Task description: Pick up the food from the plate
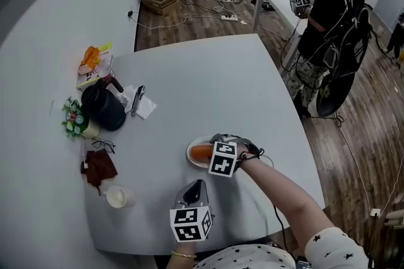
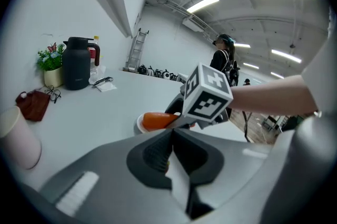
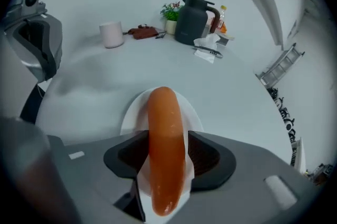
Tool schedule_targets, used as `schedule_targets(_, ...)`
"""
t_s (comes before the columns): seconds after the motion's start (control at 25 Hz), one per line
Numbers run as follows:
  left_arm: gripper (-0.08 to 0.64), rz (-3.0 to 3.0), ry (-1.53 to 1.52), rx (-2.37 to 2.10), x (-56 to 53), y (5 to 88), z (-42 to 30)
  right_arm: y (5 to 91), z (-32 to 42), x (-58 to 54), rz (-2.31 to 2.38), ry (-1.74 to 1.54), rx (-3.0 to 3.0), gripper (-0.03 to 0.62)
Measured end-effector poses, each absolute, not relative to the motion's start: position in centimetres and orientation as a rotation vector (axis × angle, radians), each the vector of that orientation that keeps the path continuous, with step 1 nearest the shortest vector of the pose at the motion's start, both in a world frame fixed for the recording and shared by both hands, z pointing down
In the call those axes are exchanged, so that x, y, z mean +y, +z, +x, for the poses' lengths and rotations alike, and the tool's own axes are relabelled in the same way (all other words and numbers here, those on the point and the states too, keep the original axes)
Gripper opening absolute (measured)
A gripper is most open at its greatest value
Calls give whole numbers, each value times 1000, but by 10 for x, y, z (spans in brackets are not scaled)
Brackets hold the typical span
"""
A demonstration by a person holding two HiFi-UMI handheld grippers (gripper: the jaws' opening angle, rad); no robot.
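The left gripper (image 1: 196, 186) and the right gripper (image 1: 207, 150) have smooth grey bodies with dark ribbed pads. Each carries a white cube (image 1: 190, 224) printed with black square markers. The person wears a white top (image 1: 243, 256) with black stars and a gold bracelet (image 1: 183, 254). A black cable (image 1: 276, 218) trails along the right forearm.

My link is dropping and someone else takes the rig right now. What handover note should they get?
Left gripper: shut, empty, over the near edge of the grey table.
Right gripper: open, jaws either side of the sausage, not pressing on it.
Sausage: lying on the white plate.
Done: right gripper lined up along the sausage.
To do: close on it and lift it off the plate.
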State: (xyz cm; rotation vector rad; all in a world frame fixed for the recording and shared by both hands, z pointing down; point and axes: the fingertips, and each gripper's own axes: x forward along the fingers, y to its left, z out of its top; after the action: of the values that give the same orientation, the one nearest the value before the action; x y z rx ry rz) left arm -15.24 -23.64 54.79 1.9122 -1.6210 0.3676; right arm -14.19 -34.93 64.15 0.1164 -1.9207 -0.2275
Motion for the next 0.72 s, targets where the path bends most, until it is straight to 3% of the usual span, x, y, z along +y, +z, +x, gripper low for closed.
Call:
schedule_targets(0.08, 8, 1903, 373, -1622, -237, 551, -155, 649, -144, -347, 65, -177, -1908, 205)
schedule_targets(0.72, 8, 1916, 388, -1653, -230, 543, -148, 603, -131, -317, 450, 130, -2236, 202)
